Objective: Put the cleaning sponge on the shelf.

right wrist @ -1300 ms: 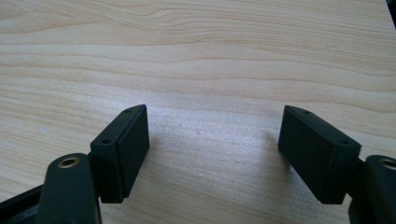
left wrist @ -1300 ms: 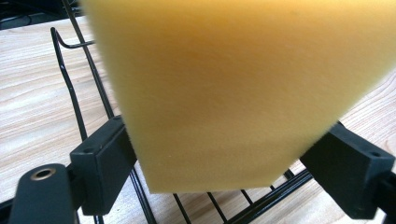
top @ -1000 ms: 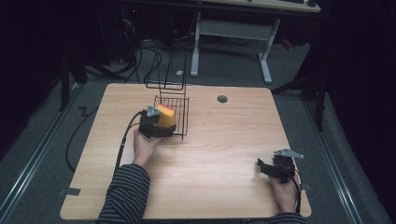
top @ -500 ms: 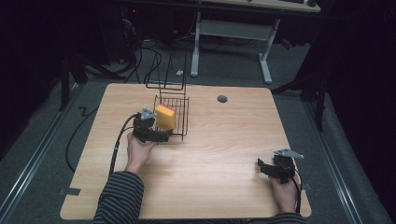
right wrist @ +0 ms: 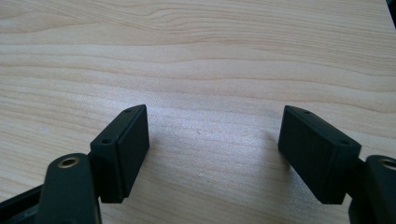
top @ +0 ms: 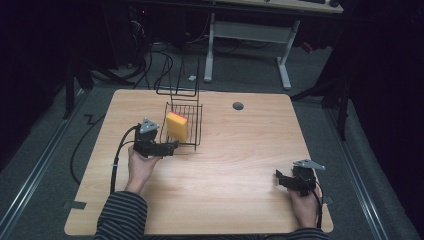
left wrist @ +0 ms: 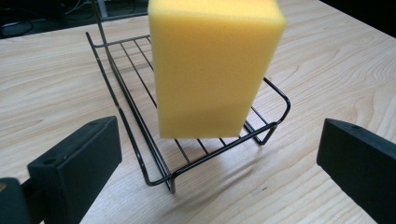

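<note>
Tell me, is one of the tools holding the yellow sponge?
No. Nothing is held. The left tool is open, and the yellow sponge stands on end in the wire rack, apart from its jaws. The right tool is open over the bare table.

Yellow sponge [left wrist: 212, 65] stands upright on end inside the black wire basket [left wrist: 140, 116], a thick rectangular block with a thin pink layer along one face in the high view. The basket sits on the light wooden table [top: 240, 150], toward its far left, tall wire handle rising behind.
</note>
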### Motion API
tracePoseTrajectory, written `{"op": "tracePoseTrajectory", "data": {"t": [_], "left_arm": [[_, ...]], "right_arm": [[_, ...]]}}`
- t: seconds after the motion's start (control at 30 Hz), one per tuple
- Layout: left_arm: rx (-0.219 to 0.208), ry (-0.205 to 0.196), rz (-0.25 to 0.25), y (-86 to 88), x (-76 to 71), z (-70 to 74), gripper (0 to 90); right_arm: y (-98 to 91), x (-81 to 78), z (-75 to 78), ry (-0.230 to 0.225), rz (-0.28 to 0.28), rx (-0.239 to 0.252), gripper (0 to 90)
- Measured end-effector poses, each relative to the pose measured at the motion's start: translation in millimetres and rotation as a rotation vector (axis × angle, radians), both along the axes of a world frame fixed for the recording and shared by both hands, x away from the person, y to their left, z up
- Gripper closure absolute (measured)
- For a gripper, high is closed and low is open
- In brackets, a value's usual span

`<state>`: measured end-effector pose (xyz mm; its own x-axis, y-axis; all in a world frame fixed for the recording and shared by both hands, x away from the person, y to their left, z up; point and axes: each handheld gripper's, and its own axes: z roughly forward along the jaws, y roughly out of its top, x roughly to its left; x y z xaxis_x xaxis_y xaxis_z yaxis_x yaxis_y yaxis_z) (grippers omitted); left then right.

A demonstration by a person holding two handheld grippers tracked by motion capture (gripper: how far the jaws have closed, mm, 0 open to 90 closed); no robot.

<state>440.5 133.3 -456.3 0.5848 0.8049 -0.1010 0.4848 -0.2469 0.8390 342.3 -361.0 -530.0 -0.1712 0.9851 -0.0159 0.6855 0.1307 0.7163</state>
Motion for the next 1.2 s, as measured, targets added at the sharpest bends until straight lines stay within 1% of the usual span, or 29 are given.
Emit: {"op": "tracePoseTrajectory", "data": {"t": [0.1,0.2,0.3,0.5,0.83,1.2], "left_arm": [[-0.007,-0.009,-0.004,1.9,-3.6,3.6,1.2],[-0.002,-0.014,-0.009,3.3,-7.3,6.1,1.3],[-0.017,-0.016,-0.008,6.0,-10.8,6.7,1.6],[-0.03,-0.014,0.01,15.4,-17.2,5.8,2.1],[-0.048,-0.027,0.029,30.7,-29.4,6.6,2.7],[-0.064,-0.034,0.044,43.0,-40.8,8.5,3.2]], "right_arm": [[0.0,0.0,0.0,0.0,0.0,0.0,25.0],[0.0,0.0,0.0,0.0,0.0,0.0,24.9],[0.0,0.0,0.0,0.0,0.0,0.0,25.0],[0.0,0.0,0.0,0.0,0.0,0.0,25.0],[0.0,0.0,0.0,0.0,0.0,0.0,25.0],[0.0,0.0,0.0,0.0,0.0,0.0,25.0]]}}
